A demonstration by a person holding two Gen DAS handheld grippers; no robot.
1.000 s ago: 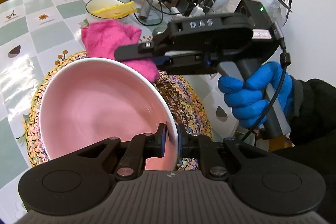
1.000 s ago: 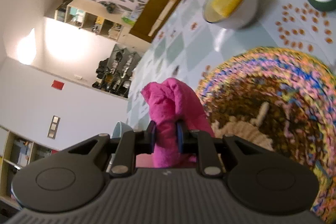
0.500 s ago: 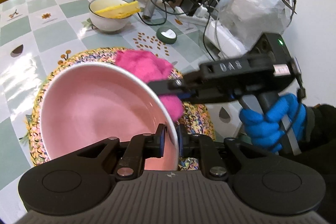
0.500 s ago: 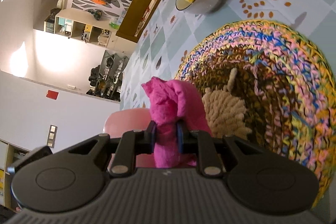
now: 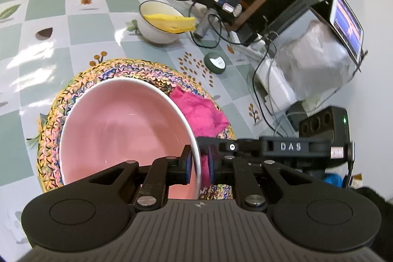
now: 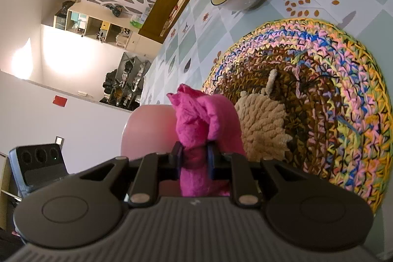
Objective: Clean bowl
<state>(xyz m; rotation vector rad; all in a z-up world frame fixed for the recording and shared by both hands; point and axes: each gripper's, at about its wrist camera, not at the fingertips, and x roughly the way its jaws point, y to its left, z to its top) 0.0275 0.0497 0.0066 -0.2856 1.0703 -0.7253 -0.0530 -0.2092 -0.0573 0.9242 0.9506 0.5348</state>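
Left wrist view: the pink bowl (image 5: 118, 129) is held tilted above the braided mat (image 5: 61, 100) on the table (image 5: 49, 16), its near rim pinched by the left hand-held gripper (image 5: 198, 165), so that the outside is presented. The right hand-held gripper (image 6: 194, 158) is clamped on a magenta cloth (image 6: 199, 119), pressed beside the bowl's right wall, probably for wiping. "DAS" is read on its body.

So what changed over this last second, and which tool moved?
The right tool, shut on the pink cloth, swung from beyond the pink bowl's far rim down along its outer right side, ending close to the left tool. Unchanged: the left tool grips the tilted bowl's rim over the woven mat; nothing was released.
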